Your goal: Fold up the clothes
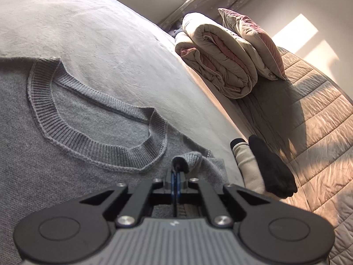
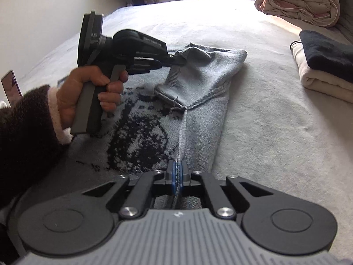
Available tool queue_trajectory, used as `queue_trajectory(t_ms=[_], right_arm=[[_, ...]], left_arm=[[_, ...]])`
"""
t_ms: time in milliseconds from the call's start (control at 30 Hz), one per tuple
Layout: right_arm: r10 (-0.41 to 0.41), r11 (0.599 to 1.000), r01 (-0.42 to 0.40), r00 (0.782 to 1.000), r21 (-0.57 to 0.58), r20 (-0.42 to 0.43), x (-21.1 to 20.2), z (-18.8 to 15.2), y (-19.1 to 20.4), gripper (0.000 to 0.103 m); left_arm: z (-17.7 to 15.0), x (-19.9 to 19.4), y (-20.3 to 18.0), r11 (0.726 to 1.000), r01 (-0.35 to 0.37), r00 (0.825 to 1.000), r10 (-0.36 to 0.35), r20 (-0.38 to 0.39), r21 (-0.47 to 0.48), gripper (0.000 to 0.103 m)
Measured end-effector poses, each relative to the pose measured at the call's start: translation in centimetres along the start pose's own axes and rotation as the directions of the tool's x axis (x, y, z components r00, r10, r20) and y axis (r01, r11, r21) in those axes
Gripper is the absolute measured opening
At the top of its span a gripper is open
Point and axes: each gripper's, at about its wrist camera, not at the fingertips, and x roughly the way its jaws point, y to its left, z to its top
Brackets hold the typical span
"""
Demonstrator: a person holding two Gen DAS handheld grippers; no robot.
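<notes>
A grey knit sweater [image 1: 72, 119] with a ribbed round collar [image 1: 97, 148] lies on the bed. In the right wrist view it [image 2: 198, 119] shows a black pattern [image 2: 141, 137], with its sleeve [image 2: 209, 66] folded over the body. My left gripper [image 1: 177, 170] is shut on the sleeve cuff; it also shows in the right wrist view [image 2: 178, 63], held by a hand. My right gripper [image 2: 177, 172] is shut on the sweater's side seam near the lower edge.
A grey bedsheet [image 2: 275, 121] covers the bed. A folded cream garment with a black one on top [image 2: 322, 66] lies at the right, also in the left wrist view [image 1: 264, 170]. A rolled duvet [image 1: 220, 61] and a pillow [image 1: 253, 42] sit at the bed's head.
</notes>
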Motion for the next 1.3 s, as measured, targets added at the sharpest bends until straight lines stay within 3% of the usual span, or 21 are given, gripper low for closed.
queue_trajectory(t_ms=[100,400,567,667,733,833,900,967,1100,1300], right_arm=[[0.052,0.999,-0.053,0.998,0.003,0.033,-0.2,0.5,0.7,0.004],[0.108,0.994,-0.108,0.994,0.03,0.016,0.0,0.1,1.2,0.004],[0.175,0.983,-0.174,0.984,0.064,-0.012,0.6,0.0,0.8,0.011],[0.205,0.974,-0.2,0.978,0.102,-0.042,0.6,-0.3,0.7,0.016],[0.219,0.97,-0.213,0.975,0.113,-0.042,0.4,-0.3,0.7,0.016],[0.232,0.967,-0.226,0.972,0.121,-0.046,0.0,-0.5,1.0,0.016],[0.239,0.965,-0.232,0.97,0.121,-0.048,-0.1,-0.5,1.0,0.016],[0.245,0.964,-0.238,0.968,0.121,-0.048,-0.3,-0.5,1.1,0.016],[0.258,0.96,-0.251,0.965,0.122,-0.049,-0.5,-0.6,1.1,0.016],[0.269,0.958,-0.262,0.962,0.12,-0.051,-0.8,-0.5,1.2,0.016]], left_arm=[[0.5,-0.9,0.3,1.0,-0.012,0.999,0.013,0.036,-0.017,0.002],[0.8,-2.3,2.0,0.996,-0.072,0.995,0.075,0.07,-0.045,0.002],[1.3,-1.7,3.6,0.989,-0.064,0.998,0.065,0.0,-0.13,0.003],[1.7,-1.8,3.9,0.986,-0.057,0.998,0.057,-0.003,-0.156,0.016],[2.1,-1.7,3.3,0.992,-0.069,0.998,0.069,-0.005,-0.108,0.029],[2.6,-1.3,2.1,0.989,-0.149,0.989,0.149,0.01,-0.013,0.029],[2.9,-1.4,1.6,0.973,-0.231,0.972,0.23,0.043,0.029,0.029],[3.0,-1.8,1.4,0.965,-0.261,0.965,0.261,0.03,0.032,0.029],[2.0,-3.5,1.4,0.985,-0.17,0.983,0.171,-0.07,0.022,0.043],[-0.5,-5.8,1.7,0.998,-0.005,0.985,0.015,-0.17,0.062,0.047]])
